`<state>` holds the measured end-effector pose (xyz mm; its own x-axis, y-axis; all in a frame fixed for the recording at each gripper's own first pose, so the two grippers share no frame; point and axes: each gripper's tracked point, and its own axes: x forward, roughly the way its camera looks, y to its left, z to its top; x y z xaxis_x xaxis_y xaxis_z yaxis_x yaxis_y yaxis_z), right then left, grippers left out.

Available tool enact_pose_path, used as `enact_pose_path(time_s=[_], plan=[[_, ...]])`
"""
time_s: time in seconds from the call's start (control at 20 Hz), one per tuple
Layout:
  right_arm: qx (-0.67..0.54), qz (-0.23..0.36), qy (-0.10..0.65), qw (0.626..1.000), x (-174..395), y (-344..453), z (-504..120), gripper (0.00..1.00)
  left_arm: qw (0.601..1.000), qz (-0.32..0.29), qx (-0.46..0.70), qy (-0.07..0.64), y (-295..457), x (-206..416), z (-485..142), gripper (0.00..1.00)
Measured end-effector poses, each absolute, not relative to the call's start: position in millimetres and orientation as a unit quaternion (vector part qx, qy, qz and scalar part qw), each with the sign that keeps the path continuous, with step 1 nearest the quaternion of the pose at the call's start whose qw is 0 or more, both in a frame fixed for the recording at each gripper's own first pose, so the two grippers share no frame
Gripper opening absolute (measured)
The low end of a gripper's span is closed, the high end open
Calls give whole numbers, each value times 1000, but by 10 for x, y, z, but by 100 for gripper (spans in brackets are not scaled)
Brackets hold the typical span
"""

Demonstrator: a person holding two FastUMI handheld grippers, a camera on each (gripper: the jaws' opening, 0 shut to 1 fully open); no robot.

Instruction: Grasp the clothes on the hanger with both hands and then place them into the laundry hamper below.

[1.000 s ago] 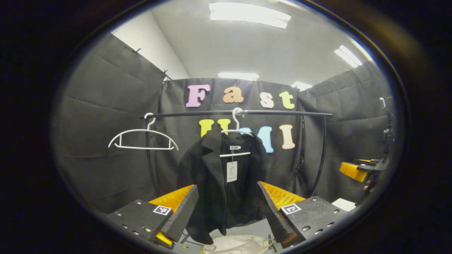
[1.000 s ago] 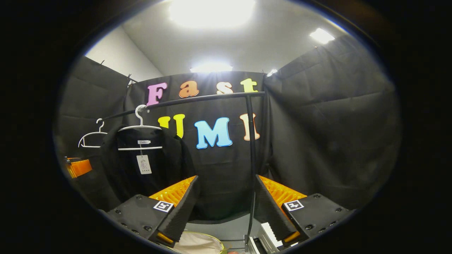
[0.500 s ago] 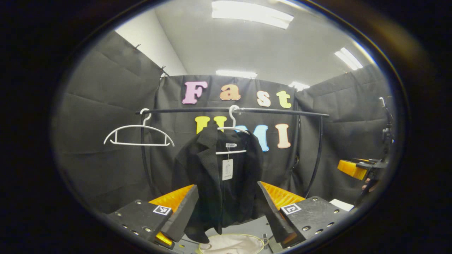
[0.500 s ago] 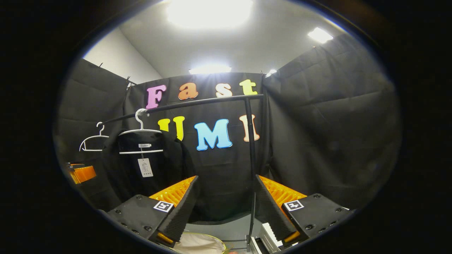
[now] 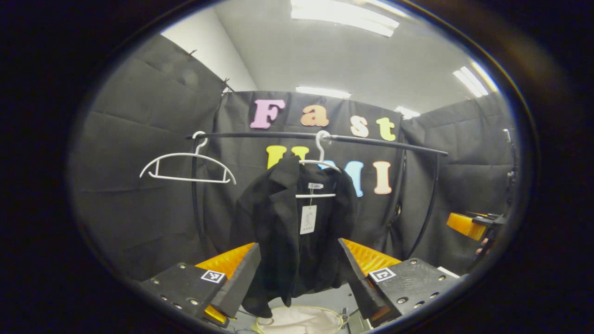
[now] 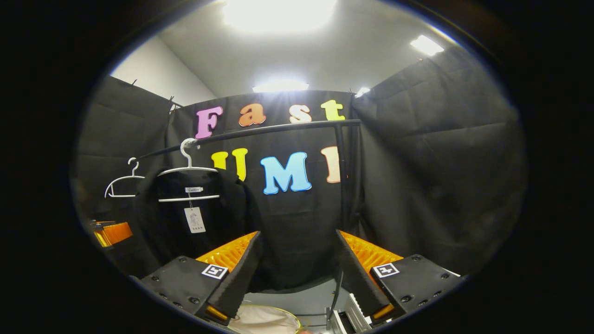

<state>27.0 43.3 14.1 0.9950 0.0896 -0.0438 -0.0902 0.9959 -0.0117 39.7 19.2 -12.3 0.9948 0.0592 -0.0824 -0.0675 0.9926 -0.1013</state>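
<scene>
Not much changed since a second ago: your left gripper [image 5: 297,273] drifted slightly, black jacket [image 5: 290,232] still on white hanger [image 5: 320,162], framed between wide jaws. Right gripper [image 6: 297,273] wide too, aimed right of jacket. Hamper [image 5: 301,320] below. Grasp not started.

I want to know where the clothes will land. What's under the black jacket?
A laundry hamper with a pale lining sits under the black jacket. Just its rim and lining show; its bottom is out of sight.
</scene>
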Motion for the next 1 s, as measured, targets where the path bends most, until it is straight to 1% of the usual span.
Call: enact_pose_path(time_s=[0.2,0.25,0.3,0.35,0.4,0.45,0.65,0.7,0.75,0.85,0.9,0.95,1.0], plan=[[0,90,29,996,668,669,85,98,994,69,-68,47,212,574,-71,96],[8,103,33,994,777,746,60,93,994,80,-65,47,227,624,-38,96],[17,119,40,992,891,834,32,98,993,94,-61,49,238,674,-26,96],[24,135,50,989,1014,924,-19,98,991,108,-58,51,255,733,-8,96],[29,153,58,986,1135,1023,-60,93,990,119,-55,50,262,808,11,96],[30,168,63,983,1255,1106,-85,98,989,131,-54,50,271,895,25,96],[34,230,78,969,1693,1467,-190,98,980,184,-48,53,313,1193,9,96],[38,246,85,965,1791,1566,-236,93,978,198,-44,53,332,1260,7,96],[44,263,92,959,1876,1672,-269,98,976,210,-39,52,350,1323,8,96],[54,292,99,950,2046,1868,-323,98,971,234,-31,46,398,1463,33,96],[58,301,100,947,2130,1943,-354,93,968,243,-30,47,411,1524,12,96],[62,309,105,943,2207,2012,-385,98,966,251,-29,47,420,1587,1,96],[67,316,108,940,2259,2079,-408,98,964,259,-29,48,438,1631,-10,96]])
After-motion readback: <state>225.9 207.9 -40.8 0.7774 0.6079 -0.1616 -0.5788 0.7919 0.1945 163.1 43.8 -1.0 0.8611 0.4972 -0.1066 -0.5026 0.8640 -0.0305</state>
